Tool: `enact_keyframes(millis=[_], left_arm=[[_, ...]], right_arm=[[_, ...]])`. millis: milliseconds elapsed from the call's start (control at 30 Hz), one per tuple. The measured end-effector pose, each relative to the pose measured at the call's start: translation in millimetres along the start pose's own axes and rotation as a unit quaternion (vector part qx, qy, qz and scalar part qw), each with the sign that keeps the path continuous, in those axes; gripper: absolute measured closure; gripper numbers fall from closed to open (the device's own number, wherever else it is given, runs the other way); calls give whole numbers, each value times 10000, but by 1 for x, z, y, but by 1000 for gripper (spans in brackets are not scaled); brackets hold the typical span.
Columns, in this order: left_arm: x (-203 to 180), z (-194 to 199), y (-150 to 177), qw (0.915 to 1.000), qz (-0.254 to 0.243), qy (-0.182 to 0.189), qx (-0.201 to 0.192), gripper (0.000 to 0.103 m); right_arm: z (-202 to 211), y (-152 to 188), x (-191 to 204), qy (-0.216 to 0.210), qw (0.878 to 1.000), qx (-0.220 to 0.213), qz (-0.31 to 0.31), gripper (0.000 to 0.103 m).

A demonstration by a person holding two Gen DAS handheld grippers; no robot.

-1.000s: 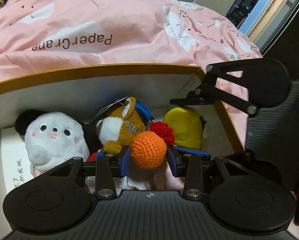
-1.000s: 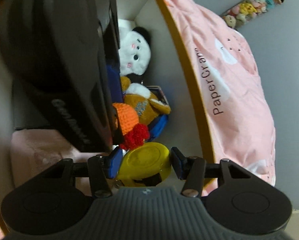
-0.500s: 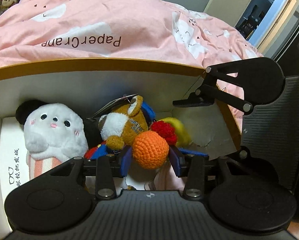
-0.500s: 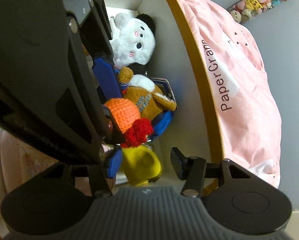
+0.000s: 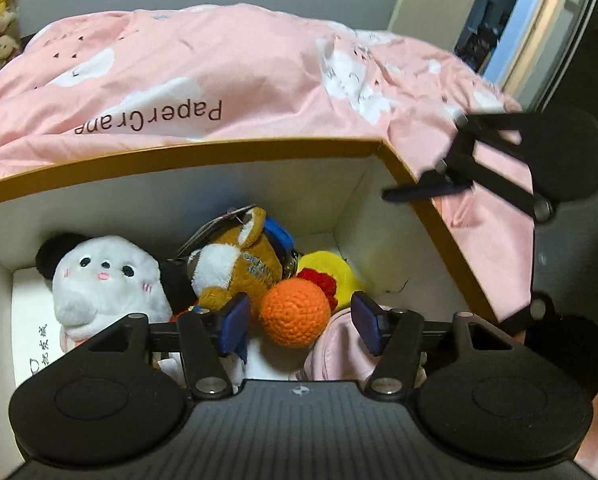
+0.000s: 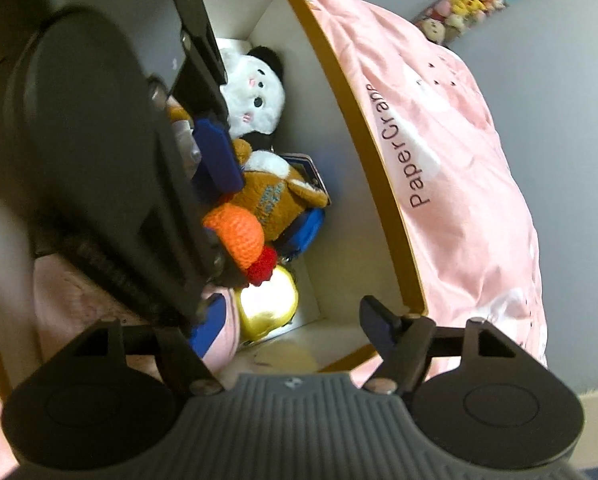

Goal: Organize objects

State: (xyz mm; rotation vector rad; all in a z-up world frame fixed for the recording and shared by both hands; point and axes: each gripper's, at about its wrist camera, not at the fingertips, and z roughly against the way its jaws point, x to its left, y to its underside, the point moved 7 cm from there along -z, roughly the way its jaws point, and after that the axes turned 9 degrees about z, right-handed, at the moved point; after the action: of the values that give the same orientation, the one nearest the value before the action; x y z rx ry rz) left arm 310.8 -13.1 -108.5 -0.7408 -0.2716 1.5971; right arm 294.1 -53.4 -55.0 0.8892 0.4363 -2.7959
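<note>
At the far left of the box [image 5: 203, 152] lies a white plush with black ears [image 5: 107, 280], face up against the back wall. Next to it leans a brown plush animal [image 5: 239, 260] with a blue piece [image 5: 279, 234] behind its head. My left claw [image 5: 299, 322] hangs over the box with its blue pads spread apart, gripping nothing; the orange crocheted ball [image 5: 295, 312] sits between them, touching neither pad, resting on the pile with its red crocheted tuft [image 5: 321, 280] against a yellow round toy [image 5: 331, 268]. A pink fabric item [image 5: 339, 352] lies just under my right-hand pad. Behind the box spreads a pink duvet [image 5: 239, 80] printed "PaperCrane". My right claw [image 6: 295, 328] hovers at the box's right end, spread wide and empty, with the yellow toy below it.
</note>
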Motion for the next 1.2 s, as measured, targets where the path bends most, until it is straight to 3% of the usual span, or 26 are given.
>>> enact_keyframes(millis=[233, 367, 533, 667, 700, 800, 967, 1033, 1200], left_arm=[[0, 32, -4, 9976, 380, 225, -540, 28], [-1, 58, -6, 9950, 320, -46, -948, 28], [-8, 95, -3, 9885, 3, -435, -1447, 28], [-2, 121, 7, 9852, 15, -716, -1556, 28], [-1, 125, 9, 9848, 8, -744, -1570, 28], [2, 139, 18, 9819, -46, -945, -1640, 28], [17, 156, 36, 9750, 45, -1316, -1788, 27], [23, 161, 42, 9742, 141, -1362, -1794, 27], [40, 169, 57, 9689, 435, -1623, -1818, 25]], right_arm=[[35, 8, 6, -82, 9937, -220, -1094, 26], [58, 6, 2, -66, 9821, -431, -1835, 23], [82, 3, 5, 84, 9593, -648, -2747, 16], [104, 1, 19, 274, 9422, -697, -3266, 13], [100, 1, 8, 310, 9361, -695, -3435, 13], [111, 2, 16, 377, 9105, -808, -4038, 11], [115, 9, 33, 371, 8576, -1083, -5015, 8], [116, 5, 41, 478, 8503, -1127, -5119, 7], [121, 1, 57, 820, 8473, -1151, -5119, 6]])
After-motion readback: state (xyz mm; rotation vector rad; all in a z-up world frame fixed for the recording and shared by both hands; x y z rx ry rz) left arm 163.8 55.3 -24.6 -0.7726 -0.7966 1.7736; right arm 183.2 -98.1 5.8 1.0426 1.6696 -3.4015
